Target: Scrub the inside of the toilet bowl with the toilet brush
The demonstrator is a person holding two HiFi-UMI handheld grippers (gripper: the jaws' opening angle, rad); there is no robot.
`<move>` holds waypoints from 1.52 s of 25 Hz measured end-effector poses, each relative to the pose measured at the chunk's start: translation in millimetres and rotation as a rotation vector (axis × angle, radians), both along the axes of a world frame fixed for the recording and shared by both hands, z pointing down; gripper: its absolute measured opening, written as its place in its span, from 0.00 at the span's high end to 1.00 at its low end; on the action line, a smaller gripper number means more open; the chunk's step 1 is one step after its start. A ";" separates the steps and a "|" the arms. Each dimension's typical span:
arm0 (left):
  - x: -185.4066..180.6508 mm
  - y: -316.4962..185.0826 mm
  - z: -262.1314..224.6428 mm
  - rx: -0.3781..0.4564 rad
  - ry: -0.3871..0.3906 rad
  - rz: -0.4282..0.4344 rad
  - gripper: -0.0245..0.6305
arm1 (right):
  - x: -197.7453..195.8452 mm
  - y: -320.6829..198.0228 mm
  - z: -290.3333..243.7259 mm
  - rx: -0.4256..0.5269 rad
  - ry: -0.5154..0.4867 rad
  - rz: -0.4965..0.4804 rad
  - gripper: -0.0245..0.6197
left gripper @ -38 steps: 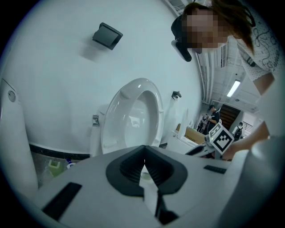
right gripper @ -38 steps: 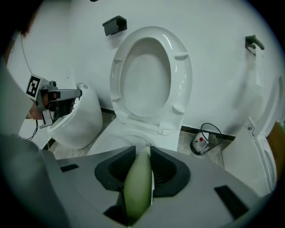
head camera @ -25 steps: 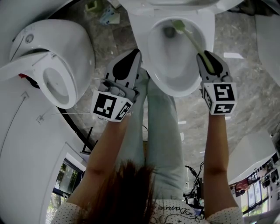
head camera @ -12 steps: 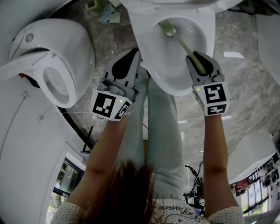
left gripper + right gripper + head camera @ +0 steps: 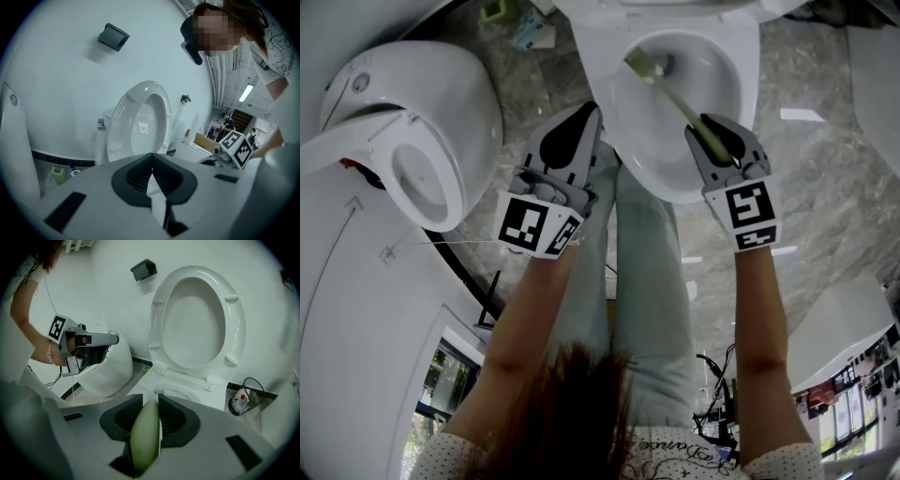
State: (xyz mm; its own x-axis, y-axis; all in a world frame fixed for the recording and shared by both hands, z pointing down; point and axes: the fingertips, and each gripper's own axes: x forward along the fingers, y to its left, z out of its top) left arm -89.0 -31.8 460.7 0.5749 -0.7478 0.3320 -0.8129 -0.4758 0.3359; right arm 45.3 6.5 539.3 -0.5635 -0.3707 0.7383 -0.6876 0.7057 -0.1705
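The white toilet bowl [image 5: 741, 70] is open at the top middle of the head view. A toilet brush with a pale green handle [image 5: 689, 108] reaches into it, its head [image 5: 643, 64] against the far left inner wall. My right gripper [image 5: 717, 131] is shut on the handle over the bowl's near right rim. In the right gripper view the green handle [image 5: 145, 437] fills the jaws, with the bristle tip [image 5: 159, 391] just past them. My left gripper [image 5: 591, 117] is shut and empty, held beside the bowl's left outer edge; its pads [image 5: 140, 176] meet with nothing between.
A second white toilet [image 5: 412, 141] stands at the left with its seat [image 5: 417, 183] down. The person's jeans-clad legs [image 5: 647, 281] stand in front of the bowl. The seat and lid [image 5: 199, 319] are raised against the wall. A green bottle [image 5: 497, 11] sits on the marble floor.
My right gripper has moved left and slightly toward the bowl, sweeping the brush head from the drain area over to the bowl's left side. The left gripper has stayed put.
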 end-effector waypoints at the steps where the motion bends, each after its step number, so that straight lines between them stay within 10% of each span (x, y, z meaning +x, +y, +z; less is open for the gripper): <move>1: 0.5 0.1 0.3 0.000 0.000 0.001 0.96 | -1.3 1.7 0.0 -0.001 -0.002 -0.010 0.79; 17: 5.4 0.6 3.9 -0.005 -0.003 0.007 0.96 | -13.0 53.7 1.0 -0.068 -0.053 -0.128 0.79; 28: 8.4 -1.9 6.3 -0.008 -0.011 0.016 0.96 | 43.8 20.8 26.9 -0.112 -0.084 0.199 0.79; 38: 4.2 -6.0 9.8 -0.006 -0.019 0.006 0.96 | 51.8 9.0 59.1 -0.150 -0.103 0.301 0.79</move>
State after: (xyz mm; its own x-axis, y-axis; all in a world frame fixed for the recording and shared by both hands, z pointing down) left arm -84.8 -37.8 470.5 0.5728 -0.7425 0.3473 -0.8163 -0.4784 0.3238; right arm 97.1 15.5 598.4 -0.5196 -0.4229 0.7424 -0.8350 0.4355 -0.3363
